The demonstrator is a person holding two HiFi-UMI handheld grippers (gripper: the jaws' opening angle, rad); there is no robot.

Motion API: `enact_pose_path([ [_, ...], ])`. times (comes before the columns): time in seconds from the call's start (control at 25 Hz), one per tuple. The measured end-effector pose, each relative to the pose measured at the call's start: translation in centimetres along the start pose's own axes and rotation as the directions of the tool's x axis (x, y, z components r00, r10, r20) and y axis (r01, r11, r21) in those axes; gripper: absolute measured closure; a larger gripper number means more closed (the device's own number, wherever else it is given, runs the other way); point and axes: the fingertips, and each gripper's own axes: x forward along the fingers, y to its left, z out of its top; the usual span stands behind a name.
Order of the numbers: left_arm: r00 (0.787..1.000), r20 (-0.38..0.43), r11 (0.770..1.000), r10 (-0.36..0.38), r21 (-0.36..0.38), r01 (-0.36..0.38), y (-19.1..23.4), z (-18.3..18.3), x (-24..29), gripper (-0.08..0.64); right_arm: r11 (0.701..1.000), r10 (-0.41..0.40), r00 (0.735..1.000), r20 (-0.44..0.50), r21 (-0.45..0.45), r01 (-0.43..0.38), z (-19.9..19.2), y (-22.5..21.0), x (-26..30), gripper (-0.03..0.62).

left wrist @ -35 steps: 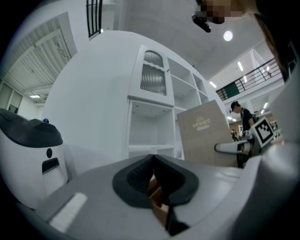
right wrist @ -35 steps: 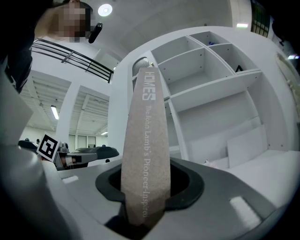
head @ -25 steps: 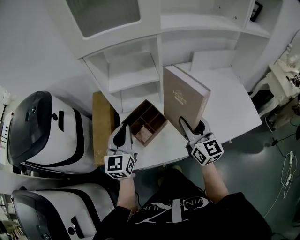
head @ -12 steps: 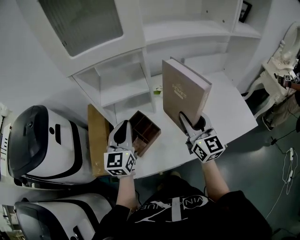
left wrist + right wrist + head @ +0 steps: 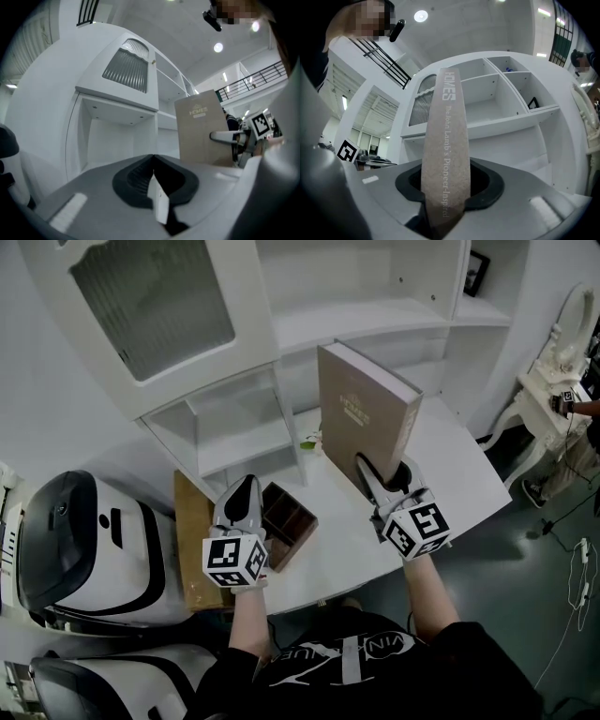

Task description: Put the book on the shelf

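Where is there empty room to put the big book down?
The long shelf behind the book is bare, and so are the two cubbies to its left. The white desk is free right of the book. It is crowded at the desk's front left, where the wooden divided box sits beside the left gripper.

The left gripper (image 5: 153,164), its jaws pressed together with nothing between them, faces a white shelf unit (image 5: 117,101), where a ribbed cabinet door (image 5: 127,70) sits above an open compartment. To the right, the right gripper (image 5: 232,139) holds a tan book (image 5: 199,129) upright, one jaw across its cover.
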Motion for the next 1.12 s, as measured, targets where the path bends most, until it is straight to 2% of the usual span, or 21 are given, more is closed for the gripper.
enact_pose_path([
  [0.32,0.999,0.009,0.999,-0.045,-0.007,0.045,-0.7,2.9,2.0,0.56,0.999,0.017,0.999,0.045,-0.029,-0.015,5.1,-0.9,1.9,0.417],
  [0.6,0.997,0.007,0.997,-0.079,0.005,0.079,-1.5,4.1,2.4,0.56,0.986,0.038,0.995,0.089,-0.168,-0.023,11.2,-2.6,2.3,0.417],
  [0.76,0.996,0.011,0.996,-0.087,0.008,0.087,-1.8,4.6,2.5,0.56,0.961,0.042,0.992,0.117,-0.275,-0.008,15.5,-4.1,2.6,0.417],
  [0.96,0.995,0.016,0.995,-0.101,-0.003,0.101,-2.4,4.8,2.5,0.56,0.909,0.04,0.994,0.106,-0.416,0.008,19.5,-6.0,3.6,0.417],
  [1.12,0.995,0.015,0.995,-0.101,-0.001,0.101,-2.5,4.9,2.6,0.56,0.882,0.041,0.994,0.102,-0.472,0.012,21.5,-7.8,4.9,0.417],
])
